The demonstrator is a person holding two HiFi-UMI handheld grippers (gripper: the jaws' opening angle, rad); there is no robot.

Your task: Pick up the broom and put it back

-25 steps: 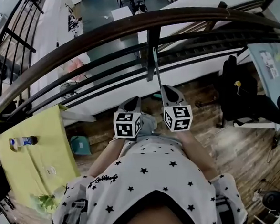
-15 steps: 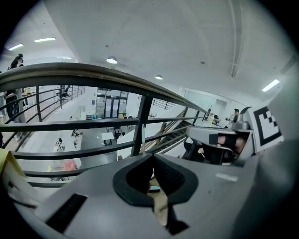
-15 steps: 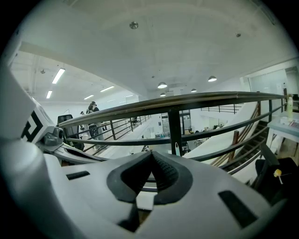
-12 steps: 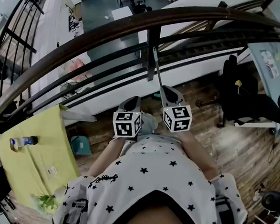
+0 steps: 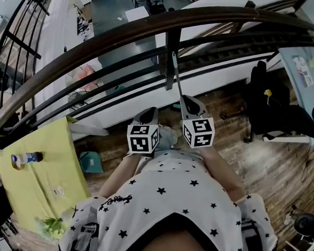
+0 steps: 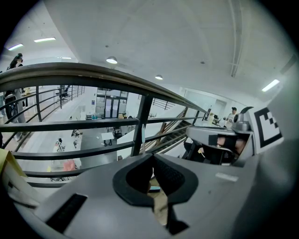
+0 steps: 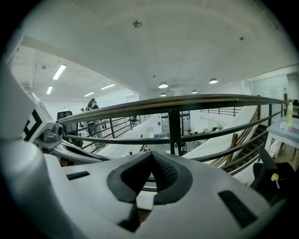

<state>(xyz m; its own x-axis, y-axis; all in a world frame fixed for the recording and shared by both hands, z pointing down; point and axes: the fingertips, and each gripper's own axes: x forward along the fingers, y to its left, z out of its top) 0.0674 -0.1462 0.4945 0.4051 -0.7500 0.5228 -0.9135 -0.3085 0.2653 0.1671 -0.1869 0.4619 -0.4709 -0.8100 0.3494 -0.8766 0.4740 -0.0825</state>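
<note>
Head view: left gripper (image 5: 149, 113) and right gripper (image 5: 189, 100) both pinched shut, empty; broom handle (image 5: 176, 75) looks light, stiff, slick, so grab mid-shaft

Yellow table (image 5: 34, 189); white shirt (image 5: 178, 199), black stars; dark brown handrail (image 5: 207, 16).

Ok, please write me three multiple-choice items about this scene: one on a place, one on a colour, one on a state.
1. Where does the bottle lie? A on the table at the left; B on the wooden floor; C on the black chair.
2. What colour is that table? A red; B yellow; C blue.
3. The right gripper is: A open; B shut on the broom; C shut and empty.
Answers: 1 A, the head view shows it lying on the tabletop; 2 B, its top is yellow; 3 C, its jaws meet with nothing between them.
</note>
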